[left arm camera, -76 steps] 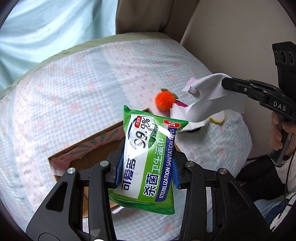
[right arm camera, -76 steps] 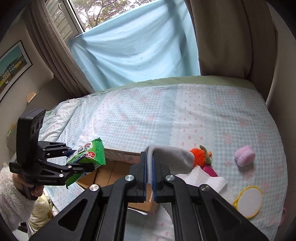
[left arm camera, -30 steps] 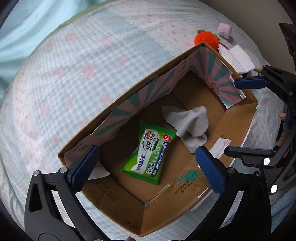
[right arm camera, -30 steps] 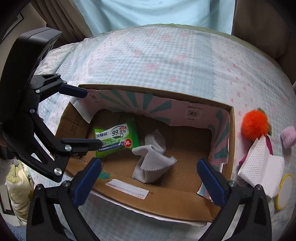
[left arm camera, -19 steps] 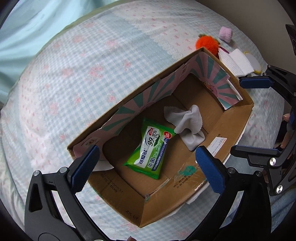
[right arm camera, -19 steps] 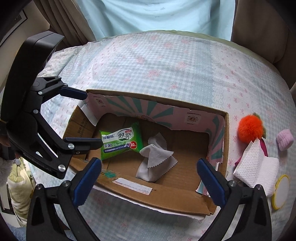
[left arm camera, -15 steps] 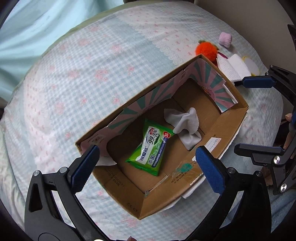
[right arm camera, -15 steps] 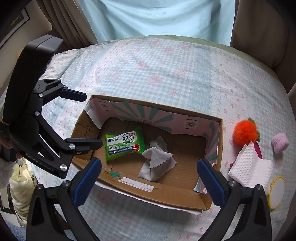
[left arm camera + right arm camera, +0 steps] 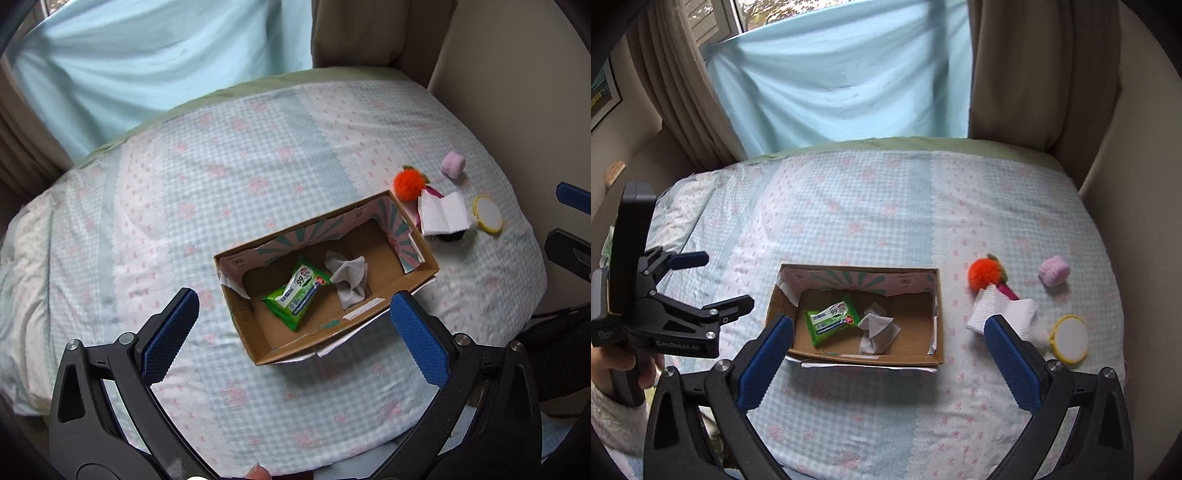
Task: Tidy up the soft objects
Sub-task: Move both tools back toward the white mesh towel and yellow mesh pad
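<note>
Surface: a bed (image 9: 886, 206) under a pale blue gingham cover with pink bows and a white scalloped band. Behind its far edge hangs a light blue sheet (image 9: 846, 74) across the window, flanked by beige curtains (image 9: 1015, 66). Beige wall on the right side; a framed picture is partly visible at the left edge of the right wrist view.

Cardboard box (image 9: 923, 354), open top, sits near the middle of the bed, toward the near edge. Its long axis runs roughly parallel to the near edge of the bed. Inner far wall and right end carry a pink and teal sunburst print.

Inside the box: green wipes pack (image 9: 833, 321) lying flat on the left half of the floor, long axis tilted, label side up, red dot end pointing toward the grey cloth (image 9: 875, 328), which lies crumpled just beside it, near the box centre. Whether they touch: cannot tell.

On the bed right of the box, outside it: orange pompom (image 9: 984, 272), white folded towel (image 9: 1004, 314), pink roll (image 9: 1054, 271), yellow-rimmed round pad (image 9: 1070, 339).

Left tool (image 9: 293, 319): jaws wide apart, nothing between them, above the near left part of the bed.
Right tool (image 9: 888, 345): jaws wide apart, nothing held.
</note>
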Tool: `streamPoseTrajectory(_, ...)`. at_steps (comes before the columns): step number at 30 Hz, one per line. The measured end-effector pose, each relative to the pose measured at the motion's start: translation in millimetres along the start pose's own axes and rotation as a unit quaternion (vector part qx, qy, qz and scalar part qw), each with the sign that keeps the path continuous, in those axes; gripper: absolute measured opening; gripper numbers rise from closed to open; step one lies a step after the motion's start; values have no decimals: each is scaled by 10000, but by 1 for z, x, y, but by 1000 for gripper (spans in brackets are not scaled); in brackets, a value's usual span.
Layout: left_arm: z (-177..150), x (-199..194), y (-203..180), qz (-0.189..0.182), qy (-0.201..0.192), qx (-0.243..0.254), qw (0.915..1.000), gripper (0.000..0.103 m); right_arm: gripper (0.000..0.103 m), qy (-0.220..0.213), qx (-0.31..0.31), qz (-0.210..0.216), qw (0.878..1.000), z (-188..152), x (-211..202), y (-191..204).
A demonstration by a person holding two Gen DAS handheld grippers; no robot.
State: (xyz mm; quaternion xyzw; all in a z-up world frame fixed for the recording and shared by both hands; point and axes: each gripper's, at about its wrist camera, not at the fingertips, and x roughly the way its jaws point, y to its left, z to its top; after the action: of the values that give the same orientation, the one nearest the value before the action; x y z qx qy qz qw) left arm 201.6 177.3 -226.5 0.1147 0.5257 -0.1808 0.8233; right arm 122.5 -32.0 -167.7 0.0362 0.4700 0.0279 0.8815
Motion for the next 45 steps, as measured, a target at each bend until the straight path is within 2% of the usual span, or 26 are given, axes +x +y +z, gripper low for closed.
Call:
streamPoseTrajectory(4,-2,-35,-17,-27,-329,-338,9989,103,103,-365,380,-555,9971,-1,-41,-33)
streamPoseTrajectory(10,10,-68,-61,-15,-838,-369,9958,103,103,-657,847,-961,9896,-18,-79,-95)
streamPoseTrajectory(14,23,-76,-100,3,-970,-432,9944,103,103,-799,994,-880,9879,-31,-92,-144)
streamPoseTrajectory(19,33,-77,-161,140,-970,-554,9936,103,103,-784,882,-851,9894,-43,-92,-203)
streamPoseTrajectory(24,40,-54,-215,287,-805,-694,9939,103,103,-625,828,-671,9923,-52,-73,-258)
streamPoseTrajectory(29,36,-28,-252,166,-589,-982,9933,103,103,-360,884,-550,9939,-55,-45,-295)
streamPoseTrajectory(32,37,-12,-269,175,-413,-978,9942,103,103,-232,1036,-489,9931,-58,-27,-310)
streamPoseTrajectory(37,46,17,-289,104,-351,-869,9955,103,103,-28,1183,-510,9917,-64,9,-325)
streamPoseTrajectory(45,62,99,-312,-173,-150,-739,9970,103,103,340,1199,-683,9899,-80,79,-345)
